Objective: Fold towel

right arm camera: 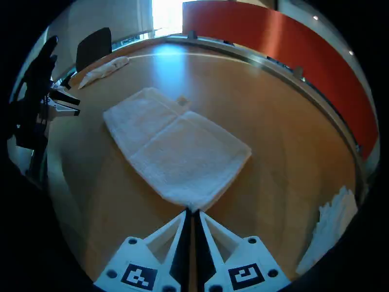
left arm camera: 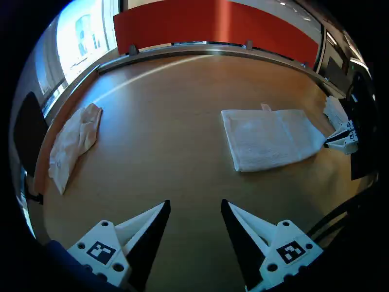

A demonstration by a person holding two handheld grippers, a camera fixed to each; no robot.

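- Far left, left gripper view: a dark chair (left arm camera: 29, 131) stands just off the table's edge.
- Next to it, on the wooden table (left arm camera: 170, 126), a crumpled cloth (left arm camera: 75, 143) lies loose along the left edge. It is well apart from the task item.
- Bottom centre: the left gripper (left arm camera: 194, 214) has its fingers spread apart with nothing between them. Bare tabletop lies ahead of the tips.
- Along the far side: a red panel (left arm camera: 219, 24) stands upright behind the table rim.
- Right of centre: the towel (left arm camera: 272, 138) lies flat on the table. It is folded over on itself, with a seam line across it and a small tab showing at its far edge.
- At the towel's right edge: the right gripper (left arm camera: 330, 141) has its tips touching that edge.
- Far right: a white cloth (left arm camera: 335, 111) lies just behind that gripper. Detail there is poor.
- Right gripper view, bottom centre: its fingers are drawn together, with only a thin slit between them. The tips sit at the towel's near corner. The corner possibly sits between them, but a pinch cannot be confirmed.
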